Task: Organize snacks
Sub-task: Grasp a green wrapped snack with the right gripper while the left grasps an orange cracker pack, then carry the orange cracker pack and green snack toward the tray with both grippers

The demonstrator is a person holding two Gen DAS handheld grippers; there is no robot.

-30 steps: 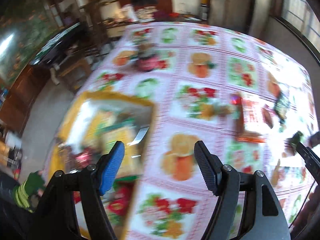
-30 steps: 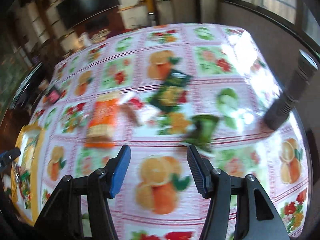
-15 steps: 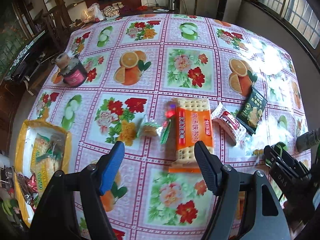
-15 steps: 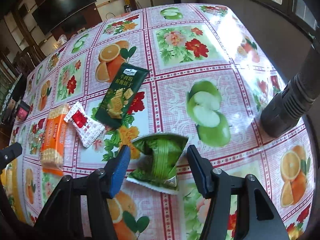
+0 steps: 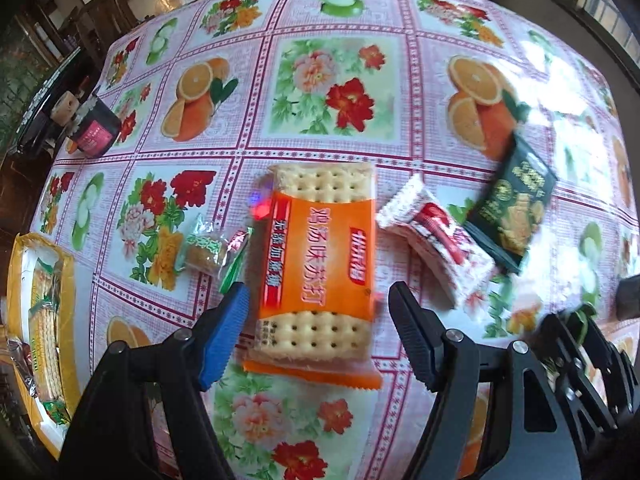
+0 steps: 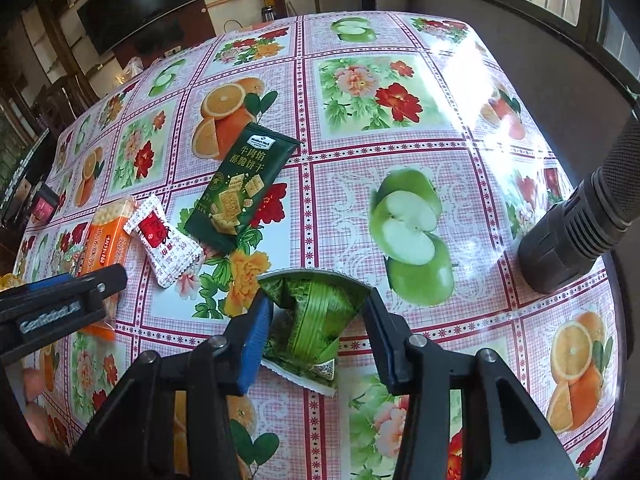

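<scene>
**Both grippers closer over their packets**

The left gripper [image 5: 316, 334], jaws apart, now straddles the orange cracker pack [image 5: 320, 264] flat on the tabletop [image 5: 332, 80]. The right gripper [image 6: 316, 332], also apart, has closed in around the green packet [image 6: 314, 320].

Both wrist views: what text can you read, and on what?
"鸡汤味苏打": orange cracker pack.
"Member's Mark", "牛肉馅酥脆饼干": dark green biscuit pack.
"GenRobot.AI": left claw, seen from the right wrist.
Red-and-white packet, light green packet: print unreadable.
</scene>
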